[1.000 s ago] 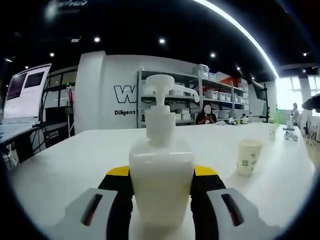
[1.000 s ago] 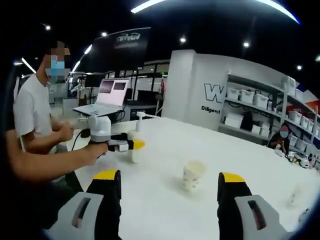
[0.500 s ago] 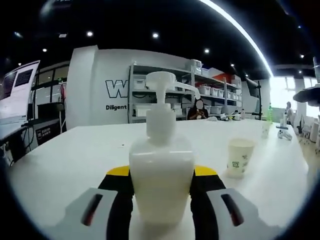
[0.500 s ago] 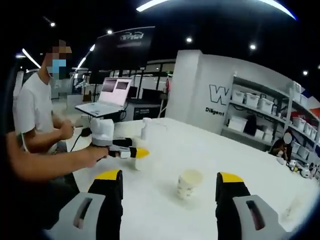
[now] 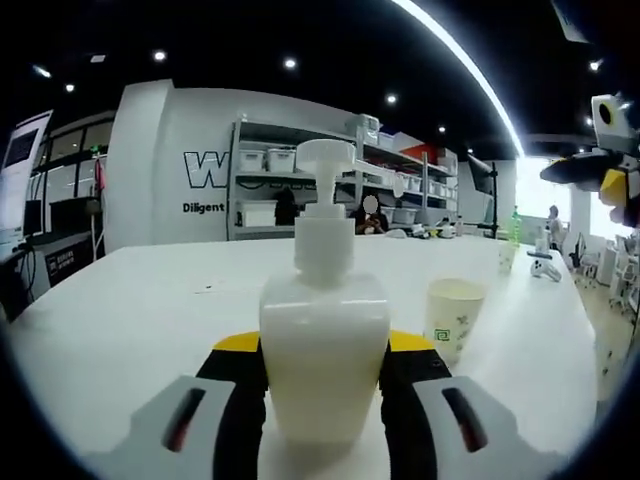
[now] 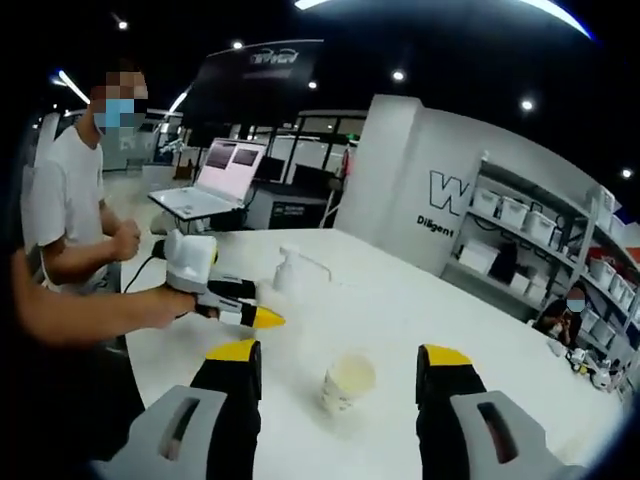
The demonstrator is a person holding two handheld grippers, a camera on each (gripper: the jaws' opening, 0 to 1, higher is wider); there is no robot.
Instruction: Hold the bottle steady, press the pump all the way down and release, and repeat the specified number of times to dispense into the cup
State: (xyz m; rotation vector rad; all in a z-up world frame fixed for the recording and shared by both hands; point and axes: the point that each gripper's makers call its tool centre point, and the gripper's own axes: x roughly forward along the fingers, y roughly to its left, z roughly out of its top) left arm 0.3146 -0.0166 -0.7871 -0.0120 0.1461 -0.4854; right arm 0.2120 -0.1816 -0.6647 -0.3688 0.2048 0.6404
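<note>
Bottle upright in the left jaws, pump head free above

The bottle [image 5: 324,350] stands at lower centre, clenched by the left gripper [image 5: 324,385], its long axis vertical – pump [image 5: 326,160] up, spout toward the cup [image 5: 453,318] at right; the right gripper [image 6: 338,375], jaws spread and empty, looks along the table [image 6: 420,300] at the cup – nearer to press
</note>
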